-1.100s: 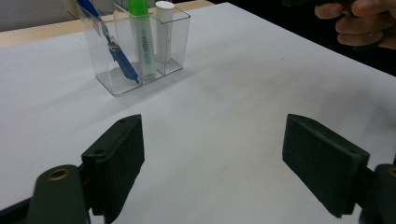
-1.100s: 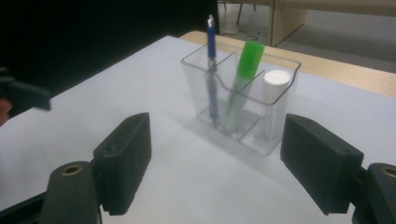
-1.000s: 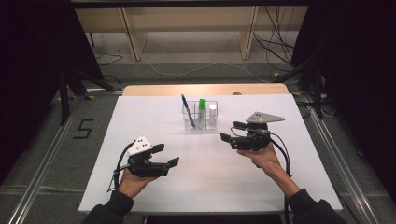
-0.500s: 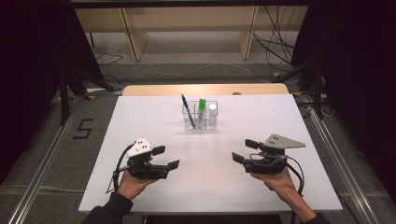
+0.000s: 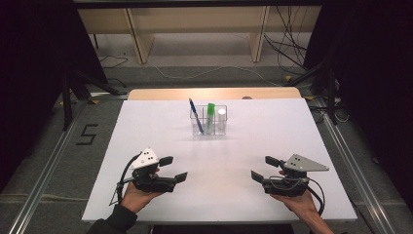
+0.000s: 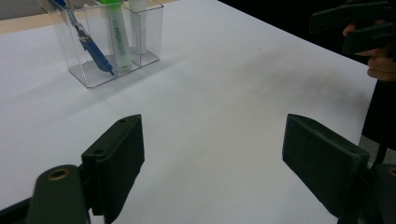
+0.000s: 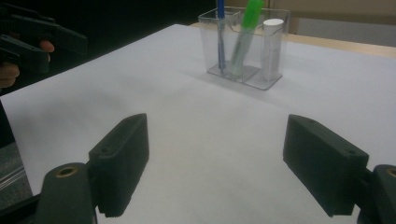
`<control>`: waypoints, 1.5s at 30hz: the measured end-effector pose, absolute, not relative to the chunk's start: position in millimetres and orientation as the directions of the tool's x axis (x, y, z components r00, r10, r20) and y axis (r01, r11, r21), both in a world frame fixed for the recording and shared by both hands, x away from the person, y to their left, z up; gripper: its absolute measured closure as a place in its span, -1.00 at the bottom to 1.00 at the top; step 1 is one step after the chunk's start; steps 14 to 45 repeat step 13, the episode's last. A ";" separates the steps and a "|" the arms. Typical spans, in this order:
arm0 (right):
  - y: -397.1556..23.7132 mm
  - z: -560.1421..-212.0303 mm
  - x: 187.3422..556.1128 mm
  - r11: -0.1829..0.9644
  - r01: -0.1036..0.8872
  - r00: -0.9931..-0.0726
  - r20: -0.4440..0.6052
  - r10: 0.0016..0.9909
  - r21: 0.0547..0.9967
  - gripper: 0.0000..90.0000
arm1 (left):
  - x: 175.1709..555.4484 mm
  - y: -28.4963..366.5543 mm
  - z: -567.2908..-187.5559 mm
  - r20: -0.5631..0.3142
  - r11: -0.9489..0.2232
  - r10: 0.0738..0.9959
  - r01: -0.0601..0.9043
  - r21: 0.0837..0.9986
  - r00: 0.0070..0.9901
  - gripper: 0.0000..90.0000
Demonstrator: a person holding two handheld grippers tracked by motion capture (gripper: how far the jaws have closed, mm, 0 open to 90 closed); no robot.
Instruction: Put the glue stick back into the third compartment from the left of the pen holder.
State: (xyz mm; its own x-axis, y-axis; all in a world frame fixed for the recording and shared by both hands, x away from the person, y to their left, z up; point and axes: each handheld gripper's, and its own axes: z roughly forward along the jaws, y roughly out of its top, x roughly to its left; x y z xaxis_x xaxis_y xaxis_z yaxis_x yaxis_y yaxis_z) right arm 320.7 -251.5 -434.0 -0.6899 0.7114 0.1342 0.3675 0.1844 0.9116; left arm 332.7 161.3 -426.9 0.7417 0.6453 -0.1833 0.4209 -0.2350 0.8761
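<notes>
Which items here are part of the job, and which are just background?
Job: clear holder, blue pen, green highlighter, white tube, left claw, right claw.
Background: cables, wooden shelf, floor mark 5.

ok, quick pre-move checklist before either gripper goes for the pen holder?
1. Left gripper jaws open, nothing held: ok.
2. Right gripper jaws open, nothing held: ok.
3. Clear holder upright on the table: ok.
4. Blue pen, green highlighter and white tube stand inside it: ok.
5. Which compartment the pen and highlighter share: cannot tell.
6. Bare table between both grippers and holder: ok.
</notes>
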 end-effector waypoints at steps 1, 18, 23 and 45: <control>-251.8 -434.4 320.2 0.186 0.362 -0.690 0.128 0.713 0.913 -0.48 | 332.9 161.7 -427.2 -0.184 -0.233 0.646 0.421 0.877 0.741 -0.54; -249.1 -432.5 318.4 0.185 0.342 -0.695 0.116 0.709 0.921 -0.48 | 334.2 164.0 -427.5 -0.191 -0.217 0.652 0.422 0.880 0.734 -0.54; -249.1 -432.5 318.4 0.185 0.342 -0.695 0.116 0.709 0.921 -0.48 | 334.2 164.0 -427.5 -0.191 -0.217 0.652 0.422 0.880 0.734 -0.54; -249.1 -432.5 318.4 0.185 0.342 -0.695 0.116 0.709 0.921 -0.48 | 334.2 164.0 -427.5 -0.191 -0.217 0.652 0.422 0.880 0.734 -0.54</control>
